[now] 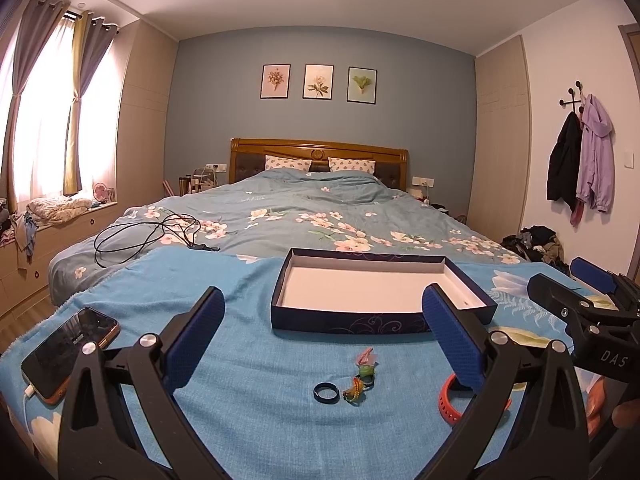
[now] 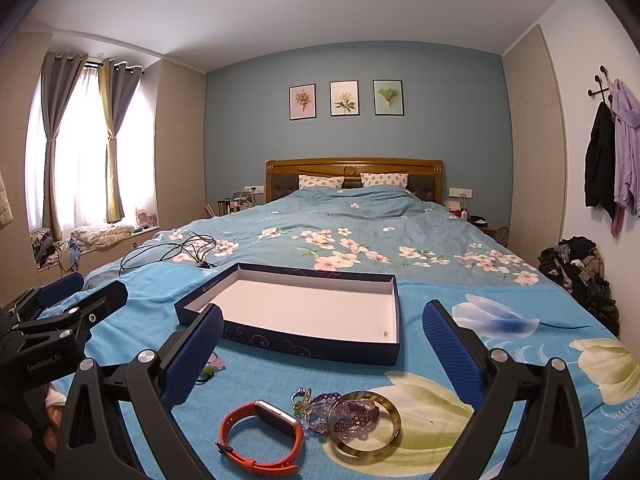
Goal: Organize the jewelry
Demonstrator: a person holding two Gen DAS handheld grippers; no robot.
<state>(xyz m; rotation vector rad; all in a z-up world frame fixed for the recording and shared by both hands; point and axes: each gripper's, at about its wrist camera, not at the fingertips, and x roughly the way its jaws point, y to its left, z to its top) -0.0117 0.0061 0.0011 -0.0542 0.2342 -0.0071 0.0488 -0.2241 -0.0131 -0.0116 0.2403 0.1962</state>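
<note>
On the blanket, both grippers' fingers gape empty near box and watch.

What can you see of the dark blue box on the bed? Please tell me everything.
The dark blue box is a shallow, open rectangular tray, seemingly cardboard, with pale swirl patterns on its outer walls and a plain white inside. It holds no jewelry, only a tiny speck near one corner. It lies flat on the blue blanket, beyond the jewelry; neither tool touches it.
</note>
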